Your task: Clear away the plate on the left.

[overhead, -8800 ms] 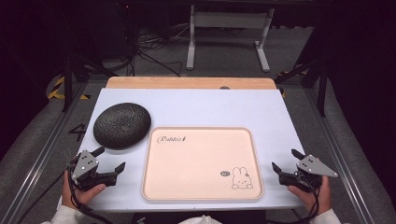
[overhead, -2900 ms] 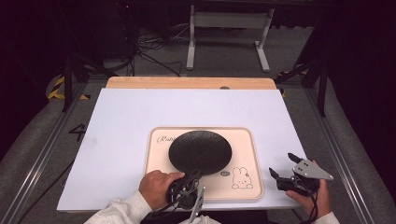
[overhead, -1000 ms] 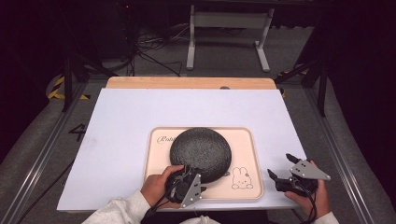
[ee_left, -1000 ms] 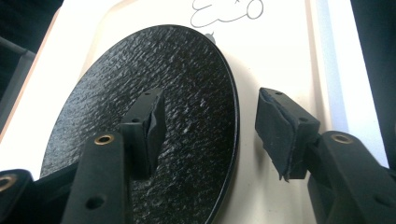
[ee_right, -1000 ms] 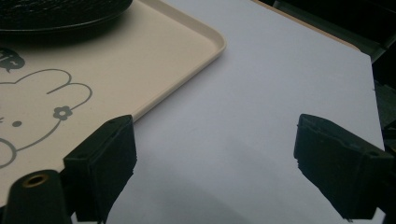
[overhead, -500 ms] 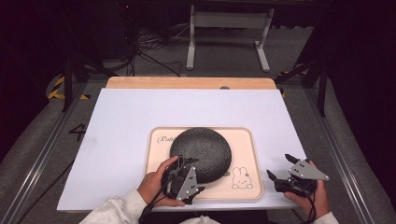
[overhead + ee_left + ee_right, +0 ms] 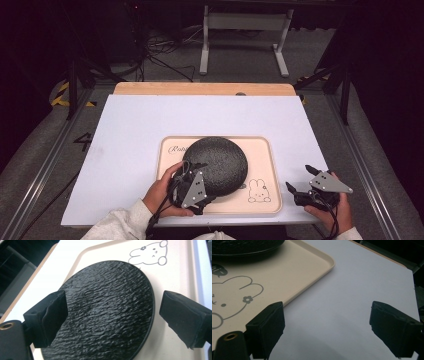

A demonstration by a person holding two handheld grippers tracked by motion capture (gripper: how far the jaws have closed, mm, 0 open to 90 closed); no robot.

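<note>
A round black plate [image 7: 216, 162] with a rough, rippled surface lies on the beige tray [image 7: 262, 150], which has a rabbit drawn on it. My left gripper [image 7: 192, 170] is at the plate's near left edge. Its jaws have just been opening. In the left gripper view the plate [image 7: 105, 310] lies between and beyond the two pads, and neither pad presses on it; my left gripper [image 7: 113, 305] is open. My right gripper [image 7: 298, 177] rests open on the white table right of the tray, with nothing between its fingers [image 7: 327, 315].
The tray [image 7: 274, 277] sits at the near middle of a white tabletop [image 7: 150, 125], with a wooden strip [image 7: 200, 89] along the far edge. Metal rails run down both sides. Cables and a stand's legs lie on the dark floor beyond.
The plate went from the table's left onto the tray. In the last second my left gripper's jaws spread apart off the plate's edge. The right gripper stayed put.
</note>
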